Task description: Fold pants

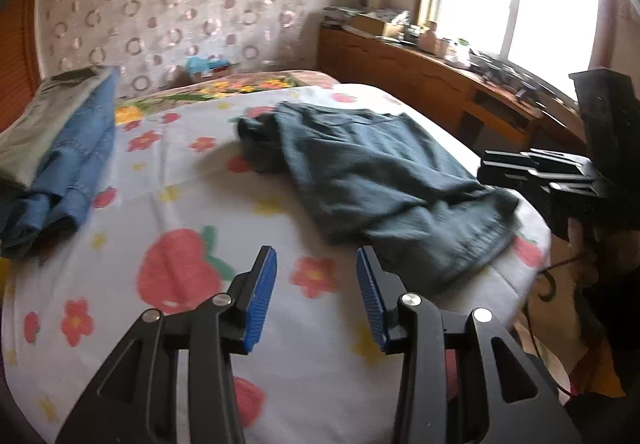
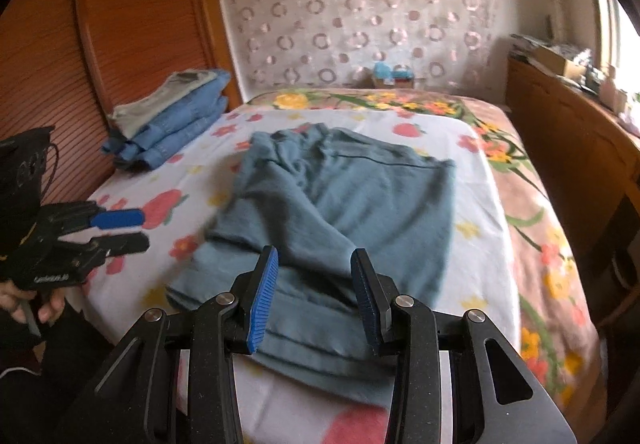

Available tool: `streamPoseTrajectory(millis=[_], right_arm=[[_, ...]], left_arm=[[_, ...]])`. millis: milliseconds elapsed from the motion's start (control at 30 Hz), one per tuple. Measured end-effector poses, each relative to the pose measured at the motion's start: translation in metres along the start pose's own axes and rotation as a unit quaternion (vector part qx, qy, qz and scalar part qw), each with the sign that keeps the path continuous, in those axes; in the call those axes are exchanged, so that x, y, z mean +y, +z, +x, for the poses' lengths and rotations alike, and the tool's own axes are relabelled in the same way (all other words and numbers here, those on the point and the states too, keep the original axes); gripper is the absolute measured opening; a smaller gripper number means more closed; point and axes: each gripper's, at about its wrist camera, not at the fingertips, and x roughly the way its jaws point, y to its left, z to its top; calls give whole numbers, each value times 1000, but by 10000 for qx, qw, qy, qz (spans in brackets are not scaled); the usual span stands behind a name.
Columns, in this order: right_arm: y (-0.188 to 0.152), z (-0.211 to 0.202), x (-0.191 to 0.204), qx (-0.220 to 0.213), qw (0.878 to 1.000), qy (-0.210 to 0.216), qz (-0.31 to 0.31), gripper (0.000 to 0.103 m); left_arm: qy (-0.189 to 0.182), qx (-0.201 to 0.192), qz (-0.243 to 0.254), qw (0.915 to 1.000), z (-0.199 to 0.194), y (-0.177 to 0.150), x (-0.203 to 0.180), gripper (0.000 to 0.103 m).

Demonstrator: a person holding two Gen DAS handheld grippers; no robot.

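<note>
Teal-grey pants (image 2: 340, 204) lie loosely folded and rumpled on the bed's floral sheet (image 2: 480, 244); they also show in the left wrist view (image 1: 380, 172). My right gripper (image 2: 314, 264) is open and empty, just above the near end of the pants. My left gripper (image 1: 316, 264) is open and empty over bare sheet (image 1: 180, 204), to the left of the pants. The left gripper shows at the left edge of the right wrist view (image 2: 120, 232), and the right gripper at the right edge of the left wrist view (image 1: 536, 168).
A stack of folded blue jeans and a grey garment (image 2: 176, 116) sits at the bed's far left by the wooden wardrobe (image 2: 100, 44). A wooden dresser (image 1: 440, 84) with clutter runs along the right under the window. A patterned headboard wall (image 2: 360, 16) is behind.
</note>
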Motion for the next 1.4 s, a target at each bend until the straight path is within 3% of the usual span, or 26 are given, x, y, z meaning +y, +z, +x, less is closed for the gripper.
streamPoseTrajectory(millis=[233, 633, 1067, 1133, 1200, 1400], right_arm=[[23, 40, 25, 283, 9983, 364, -366, 38], [34, 102, 65, 989, 9870, 884, -909, 32], [27, 122, 80, 1203, 9817, 731, -1279, 33], [26, 122, 83, 1203, 9812, 617, -1380, 30], [28, 121, 79, 1204, 9820, 543, -1352, 7], [47, 101, 56, 841, 9896, 729, -913, 4]], left_arm=[[240, -30, -102, 9997, 9, 12, 29, 40], [287, 1, -263, 9992, 17, 12, 58, 40], [165, 30, -379, 9991, 19, 6, 67, 40], [151, 43, -369, 9992, 21, 6, 66, 40], [141, 52, -346, 9993, 21, 6, 64, 40], [93, 111, -237, 9996, 26, 9, 54, 40]])
